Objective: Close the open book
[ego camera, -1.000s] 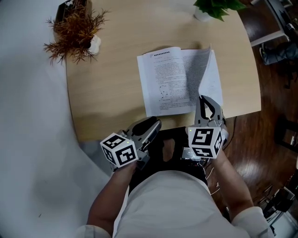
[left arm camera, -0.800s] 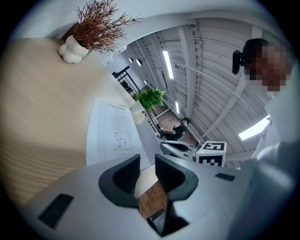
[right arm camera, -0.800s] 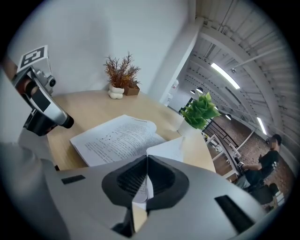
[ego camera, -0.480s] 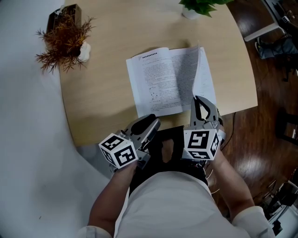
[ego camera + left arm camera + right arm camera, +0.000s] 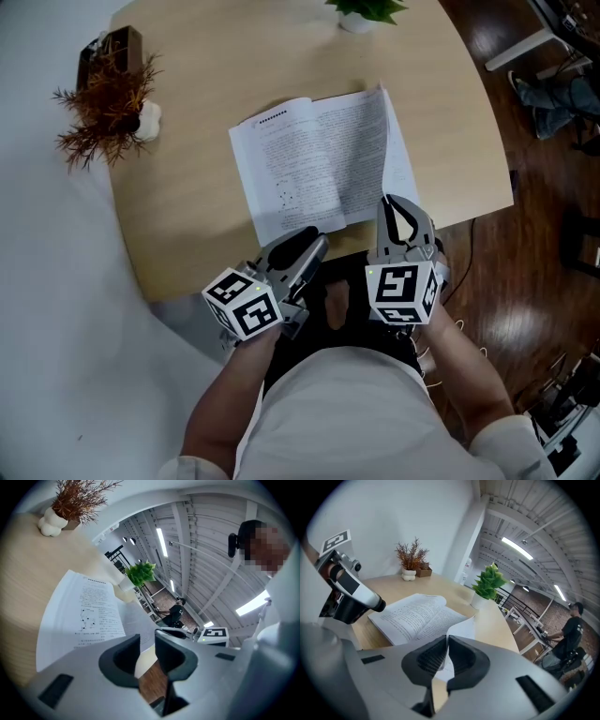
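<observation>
Table (image 5: 187,220); one book (image 5: 309,169); two plants (image 5: 103,111) (image 5: 367,9)

Head camera, high above the person, looks steeply down on the whole worktop (image 5: 187,216) and open book (image 5: 309,164). The left claw (image 5: 314,248) camera, rolled sideways, skims low across from the near edge. The right claw (image 5: 396,204) camera sits close over the book, tilted down. All three share the book, green potted plant (image 5: 366,11) and dried plant (image 5: 103,108).
</observation>
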A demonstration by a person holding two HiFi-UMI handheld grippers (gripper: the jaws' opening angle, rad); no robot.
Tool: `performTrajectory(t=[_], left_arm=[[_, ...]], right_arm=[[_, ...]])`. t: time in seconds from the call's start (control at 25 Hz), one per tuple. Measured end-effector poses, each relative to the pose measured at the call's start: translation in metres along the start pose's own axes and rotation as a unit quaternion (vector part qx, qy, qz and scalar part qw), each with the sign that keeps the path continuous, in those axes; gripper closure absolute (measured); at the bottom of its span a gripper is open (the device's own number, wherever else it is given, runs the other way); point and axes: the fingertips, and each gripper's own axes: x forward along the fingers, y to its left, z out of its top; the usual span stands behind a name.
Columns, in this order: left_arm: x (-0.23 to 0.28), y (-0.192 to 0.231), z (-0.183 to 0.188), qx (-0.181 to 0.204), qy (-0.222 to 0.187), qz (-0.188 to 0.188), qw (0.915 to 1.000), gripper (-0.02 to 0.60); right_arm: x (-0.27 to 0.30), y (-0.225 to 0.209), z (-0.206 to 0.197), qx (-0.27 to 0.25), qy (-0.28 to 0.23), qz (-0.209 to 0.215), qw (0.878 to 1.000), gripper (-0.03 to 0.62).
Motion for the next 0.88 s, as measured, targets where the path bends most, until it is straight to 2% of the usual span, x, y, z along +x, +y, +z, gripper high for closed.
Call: performTrajectory(t=[0.36, 0.68, 0.88], left_arm=[[0.035, -0.013, -0.009, 0.001, 0.017, 0.003, 0.9999, 0.508], [0.06, -0.019, -0.019, 0.003, 0.032, 0.002, 0.9995, 0.508], [0.073, -0.023, -0.023, 0.003, 0.035, 0.003, 0.9994, 0.508]], right_arm=[[0.002, -0.025, -0.039, 0.113, 0.022, 0.026, 0.993, 0.572], [0.011, -0.031, -0.066, 0.169, 0.04, 0.047, 0.984, 0.568], [0.018, -0.034, -0.079, 0.216, 0.042, 0.067, 0.973, 0.568]])
